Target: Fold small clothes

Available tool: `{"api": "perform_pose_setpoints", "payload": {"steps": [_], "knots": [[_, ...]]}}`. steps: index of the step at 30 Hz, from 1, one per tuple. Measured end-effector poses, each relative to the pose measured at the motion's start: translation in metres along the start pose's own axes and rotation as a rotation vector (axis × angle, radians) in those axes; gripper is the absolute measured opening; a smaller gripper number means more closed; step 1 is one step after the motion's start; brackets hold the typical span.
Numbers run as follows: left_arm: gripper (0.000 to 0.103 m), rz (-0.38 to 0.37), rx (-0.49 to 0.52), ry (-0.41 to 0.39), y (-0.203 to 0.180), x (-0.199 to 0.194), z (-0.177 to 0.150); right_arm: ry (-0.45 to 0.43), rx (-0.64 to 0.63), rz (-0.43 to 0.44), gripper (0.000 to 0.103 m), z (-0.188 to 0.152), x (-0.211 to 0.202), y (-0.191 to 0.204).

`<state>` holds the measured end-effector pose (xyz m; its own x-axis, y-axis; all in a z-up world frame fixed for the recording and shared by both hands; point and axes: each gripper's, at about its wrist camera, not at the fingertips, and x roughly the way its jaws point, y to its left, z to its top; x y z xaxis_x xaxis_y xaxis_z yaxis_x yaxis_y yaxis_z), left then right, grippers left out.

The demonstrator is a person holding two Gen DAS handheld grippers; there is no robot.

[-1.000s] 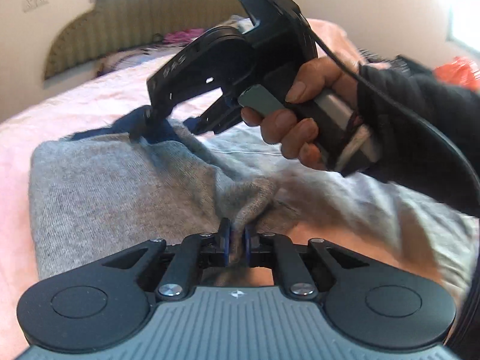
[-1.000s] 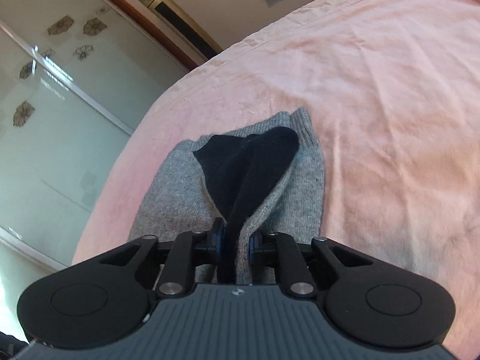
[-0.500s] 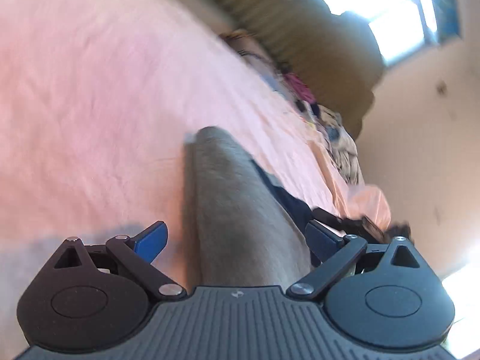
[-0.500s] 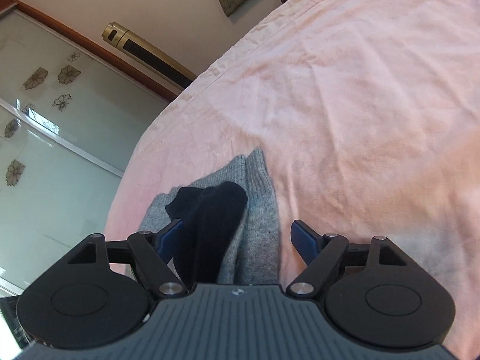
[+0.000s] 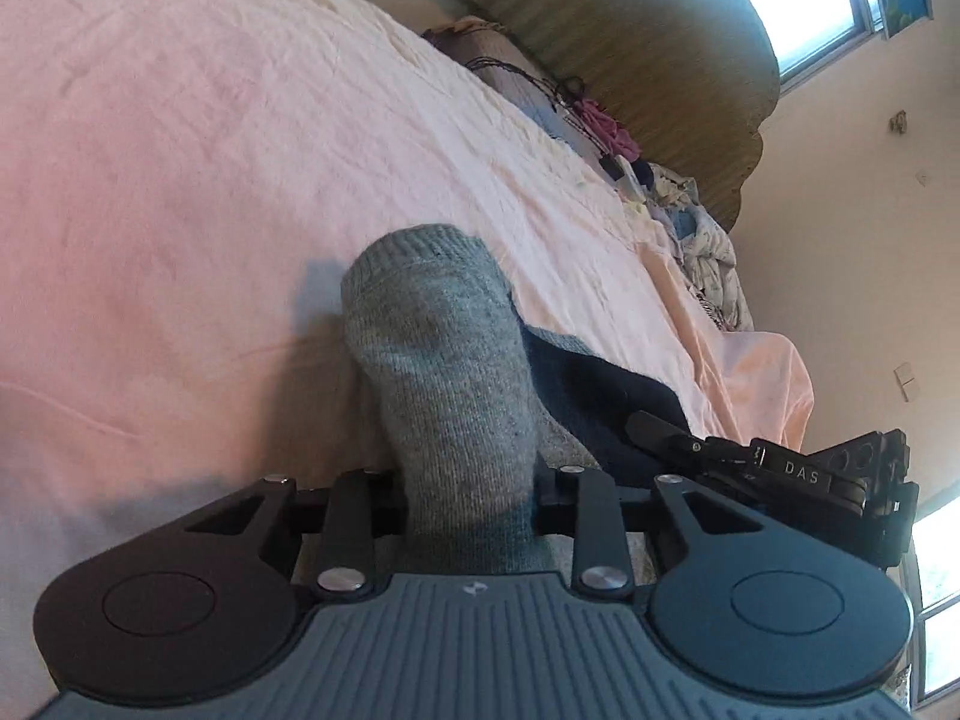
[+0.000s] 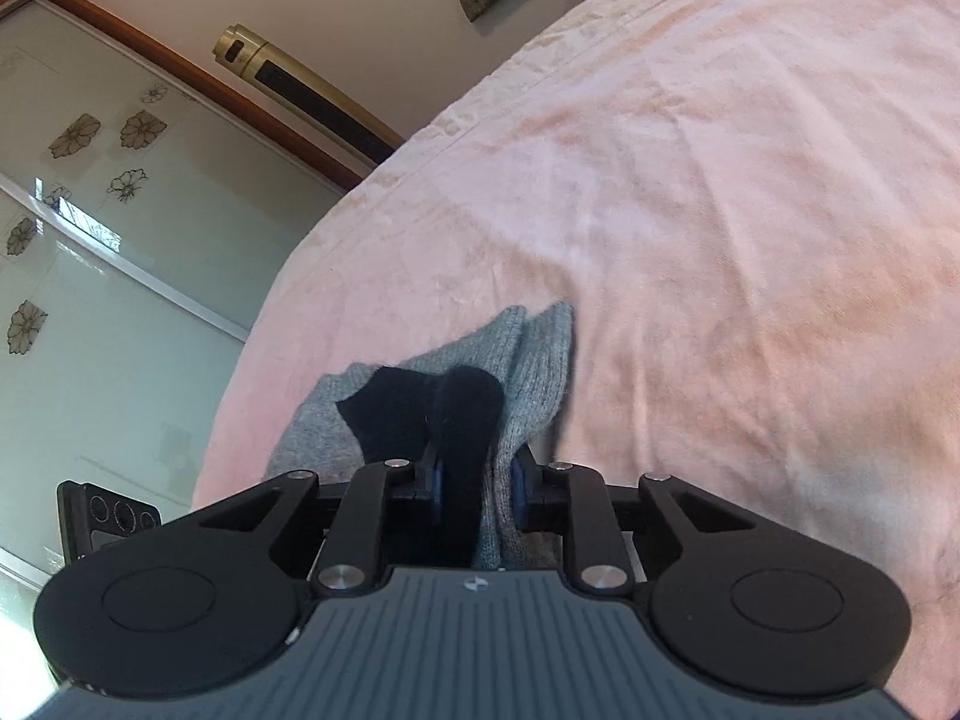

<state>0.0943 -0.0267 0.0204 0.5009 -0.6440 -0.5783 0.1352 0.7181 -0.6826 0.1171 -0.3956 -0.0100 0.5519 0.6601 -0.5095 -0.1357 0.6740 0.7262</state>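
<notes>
Grey knit sock [image 5: 444, 372] with a dark navy toe [image 6: 432, 414] lies on the pink bed sheet [image 5: 180, 150], and you have it gripped at both ends. Your left claw [image 5: 471, 489] has just been closing and is now clamped on a bunched grey section; the pads themselves are buried in the knit, so you can't see the contact faces. Ribbed cuff end sticks out past the jaws, resting on the sheet. Your right claw [image 6: 477, 483] has also just been closing, clamped on the navy toe plus a fold of grey beside it; blue pads [image 6: 519, 495] are only partly visible. From the left wrist view the right claw body [image 5: 780, 474] sits at the right, just beside the navy part, cut off by the frame edge. How many layers are stacked between the two grips is hard to tell. Pile of clothes [image 5: 690, 222] by the headboard [image 5: 630, 42] is small and distorted; contents not readable.
</notes>
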Motion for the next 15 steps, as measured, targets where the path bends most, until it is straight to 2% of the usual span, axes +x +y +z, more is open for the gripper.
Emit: {"api": "perform_pose_setpoints", "payload": {"steps": [5, 8, 10, 11, 12, 13, 14, 15], "knots": [[0.029, 0.070, 0.045, -0.102, 0.010, -0.032, 0.044, -0.026, -0.050, 0.100, 0.024, 0.022, 0.019, 0.039], [0.035, 0.149, 0.059, -0.058, 0.026, -0.026, 0.080, -0.024, -0.030, 0.143, 0.025, 0.038, 0.046, 0.048], [0.035, 0.246, 0.027, -0.020, 0.045, -0.024, 0.085, -0.011, 0.015, 0.085, 0.040, 0.043, 0.070, 0.042], [0.036, 0.245, -0.005, -0.006, 0.054, -0.032, 0.078, 0.006, 0.041, 0.035, 0.055, 0.041, 0.078, 0.037], [0.048, 0.192, -0.021, -0.004, 0.060, -0.042, 0.069, 0.028, 0.060, -0.005, 0.058, 0.037, 0.081, 0.033], [0.058, 0.137, -0.039, 0.004, 0.066, -0.052, 0.055, 0.044, 0.068, -0.010, 0.058, 0.030, 0.079, 0.030], [0.074, 0.101, -0.057, 0.010, 0.069, -0.060, 0.041, 0.053, 0.062, 0.017, 0.058, 0.022, 0.072, 0.028], [0.080, 0.066, -0.075, 0.013, 0.071, -0.068, 0.025, 0.061, 0.050, 0.036, 0.059, 0.013, 0.063, 0.026]]}}
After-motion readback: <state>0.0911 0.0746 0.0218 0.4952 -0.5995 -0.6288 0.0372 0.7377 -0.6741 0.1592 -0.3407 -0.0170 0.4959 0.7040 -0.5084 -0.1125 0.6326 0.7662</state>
